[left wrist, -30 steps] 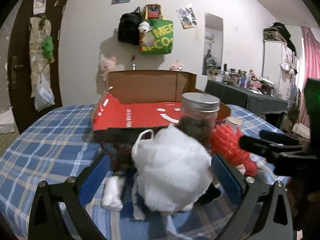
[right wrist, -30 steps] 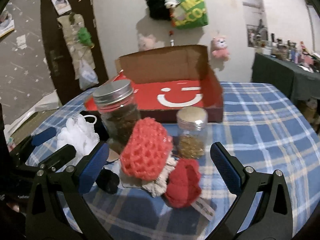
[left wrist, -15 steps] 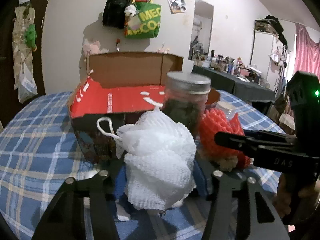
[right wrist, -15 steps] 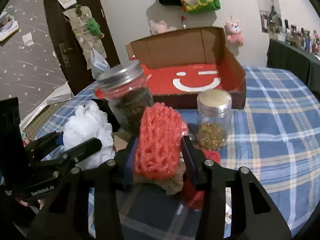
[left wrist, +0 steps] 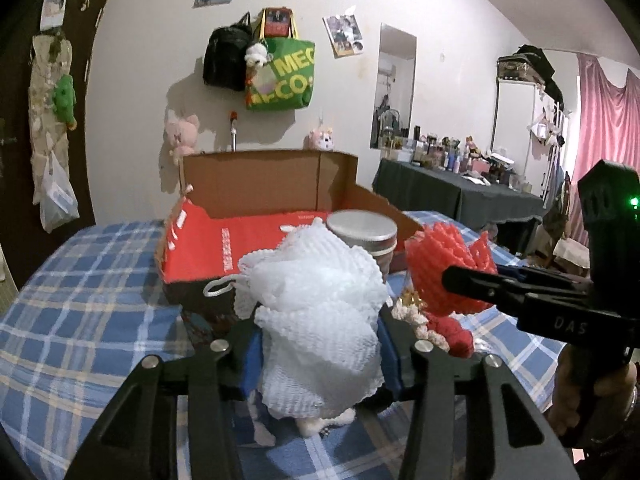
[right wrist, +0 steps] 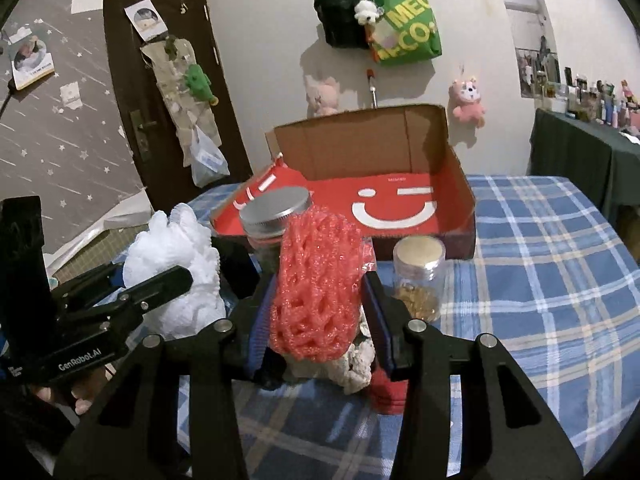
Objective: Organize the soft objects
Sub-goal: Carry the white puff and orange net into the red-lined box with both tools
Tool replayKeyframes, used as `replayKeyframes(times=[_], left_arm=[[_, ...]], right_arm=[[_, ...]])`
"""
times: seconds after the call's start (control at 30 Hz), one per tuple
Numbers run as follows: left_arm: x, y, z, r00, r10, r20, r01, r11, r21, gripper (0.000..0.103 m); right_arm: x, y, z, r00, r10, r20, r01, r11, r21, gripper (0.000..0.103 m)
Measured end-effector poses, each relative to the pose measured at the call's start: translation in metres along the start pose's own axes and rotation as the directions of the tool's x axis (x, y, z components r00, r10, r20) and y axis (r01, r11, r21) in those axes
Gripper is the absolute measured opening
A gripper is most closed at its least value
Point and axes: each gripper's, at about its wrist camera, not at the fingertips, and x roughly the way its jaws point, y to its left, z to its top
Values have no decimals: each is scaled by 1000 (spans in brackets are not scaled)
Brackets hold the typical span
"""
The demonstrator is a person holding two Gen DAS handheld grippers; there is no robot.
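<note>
My left gripper [left wrist: 320, 360] is shut on a white mesh bath puff [left wrist: 316, 320] and holds it above the blue plaid tablecloth [left wrist: 80, 320]. My right gripper [right wrist: 316, 328] is shut on a red foam net sleeve [right wrist: 316, 284], lifted off the table. The puff also shows at the left of the right wrist view [right wrist: 176, 268], and the red sleeve at the right of the left wrist view [left wrist: 444, 268]. An open red cardboard box [right wrist: 400, 204] with a white smile stands just behind both.
A large metal-lidded jar [right wrist: 276, 216] and a small jar of yellow bits [right wrist: 420, 276] stand before the box. A cream knitted piece [right wrist: 356, 364] and a red cloth [right wrist: 386, 392] lie under my right gripper. A dark table [left wrist: 452, 192] stands far right.
Both grippers closed from wide open onto their objects, the left on the white puff, the right on the red net sleeve, and have lifted them up off the table.
</note>
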Motion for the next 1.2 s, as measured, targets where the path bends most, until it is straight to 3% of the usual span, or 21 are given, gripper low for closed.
replayKeyframes(times=[0.43, 0.7, 0.93, 1.2], left_arm=[[-18, 14, 39, 995, 39, 91, -44, 998, 54, 50], [3, 28, 72, 998, -5, 55, 2, 998, 67, 50], [28, 39, 98, 1000, -19, 12, 18, 995, 97, 50], [66, 45, 121, 994, -69, -84, 79, 989, 124, 50]], right_arm=[[-23, 3, 36, 996, -4, 84, 9, 998, -61, 41], [-12, -2, 73, 996, -10, 91, 22, 992, -125, 41], [11, -6, 99, 999, 3, 41, 5, 984, -179, 42], [57, -20, 128, 996, 36, -87, -53, 979, -195, 42]])
